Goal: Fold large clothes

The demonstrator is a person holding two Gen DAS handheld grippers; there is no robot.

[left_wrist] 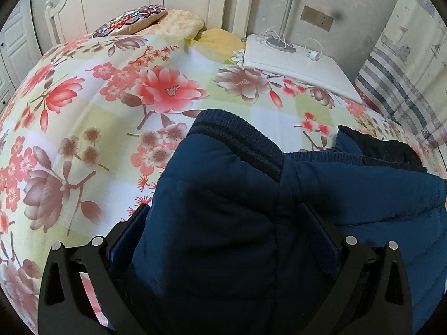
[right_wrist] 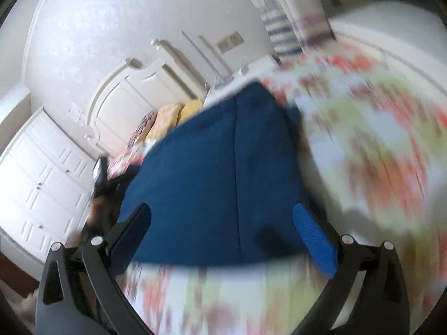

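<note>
The navy padded jacket (left_wrist: 223,201) lies on the bed's floral bedspread (left_wrist: 83,111), bunched rather than flat, its ribbed hem band (left_wrist: 237,142) arching up at the far end.

In the left wrist view, the left hand-held gripper (left_wrist: 223,223) has its fingers spread wide with a thick mound of the jacket bulging between them. The fabric fills the gap, but whether the pads actually press it cannot be told; the jaws look too far apart to be clamping. If the gripper lifts from here without closing, the slick padded cloth will probably slide out and the fold will collapse. Closing on this much bulk may also catch several layers at once and drag the whole garment instead of one edge.

Further right in that view, a darker inner lining (left_wrist: 391,150) shows at a second lump near the bed's edge, close to the white nightstand (left_wrist: 293,55). A pull that way could tip that part off the mattress.

In the right wrist view, the right hand-held gripper (right_wrist: 223,223) is also spread, holding nothing, with a smooth panel of the jacket (right_wrist: 223,153) just ahead between its fingers. The bedspread there is heavily smeared by blur, so the gripper is likely moving fast. A quick approach could overshoot the edge or shove the panel and wrinkle it.
</note>
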